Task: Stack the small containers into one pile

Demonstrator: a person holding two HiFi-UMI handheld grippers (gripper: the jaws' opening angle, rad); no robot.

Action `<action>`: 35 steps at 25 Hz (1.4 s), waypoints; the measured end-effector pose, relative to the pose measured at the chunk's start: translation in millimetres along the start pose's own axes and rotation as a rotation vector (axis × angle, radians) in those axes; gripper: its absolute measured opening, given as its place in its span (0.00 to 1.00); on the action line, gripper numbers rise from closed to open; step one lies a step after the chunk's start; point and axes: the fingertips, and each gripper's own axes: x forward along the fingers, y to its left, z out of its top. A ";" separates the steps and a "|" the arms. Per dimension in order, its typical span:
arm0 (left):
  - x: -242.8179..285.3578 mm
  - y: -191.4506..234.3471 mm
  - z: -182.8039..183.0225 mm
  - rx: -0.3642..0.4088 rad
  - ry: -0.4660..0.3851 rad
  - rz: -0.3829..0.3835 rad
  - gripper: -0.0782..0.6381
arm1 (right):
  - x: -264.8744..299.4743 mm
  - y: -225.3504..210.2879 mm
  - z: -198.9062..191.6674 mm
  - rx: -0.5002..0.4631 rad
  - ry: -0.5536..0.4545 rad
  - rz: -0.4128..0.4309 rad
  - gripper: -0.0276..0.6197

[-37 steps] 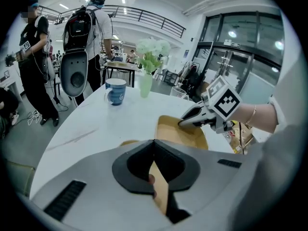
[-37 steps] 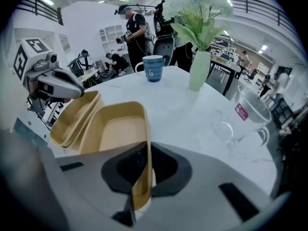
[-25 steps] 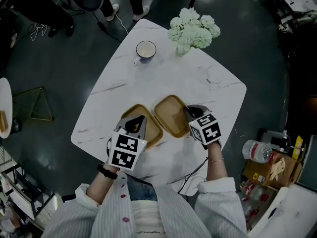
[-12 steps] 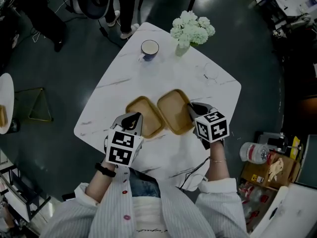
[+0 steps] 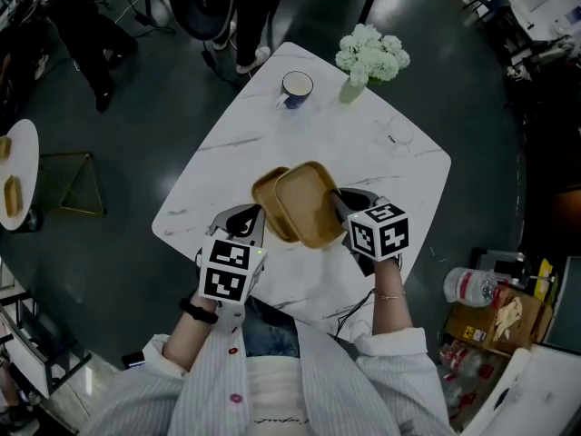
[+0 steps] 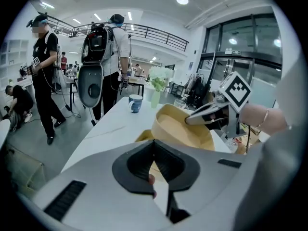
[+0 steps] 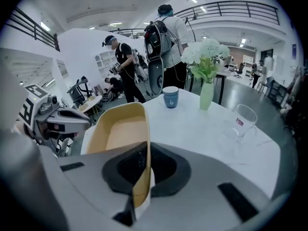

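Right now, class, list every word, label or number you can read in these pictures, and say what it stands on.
Blue ceramic mug: a white swirl mark, possibly "G", unclear.
Clear glass cup: small red label, too blurred to read.
No other readable text.

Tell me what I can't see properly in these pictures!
- Lower container: in the head view, the upper container covers most of it.
- Left gripper: in the left gripper view, the jaws are together, but the gripper's own body hides whether they pinch the lower container's rim.
- Glass cup: in the right gripper view, the label print is too small to read.
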 end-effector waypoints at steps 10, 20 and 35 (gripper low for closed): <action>-17.9 30.0 -9.5 -0.035 0.007 0.059 0.13 | 30.5 27.8 3.1 0.007 0.028 0.071 0.07; -15.5 42.6 -21.3 -0.063 0.033 0.058 0.13 | 56.3 28.2 -15.8 0.001 0.109 0.070 0.07; -11.8 53.1 -23.7 -0.057 0.044 0.032 0.13 | 67.1 30.5 -21.5 -0.051 0.160 0.010 0.08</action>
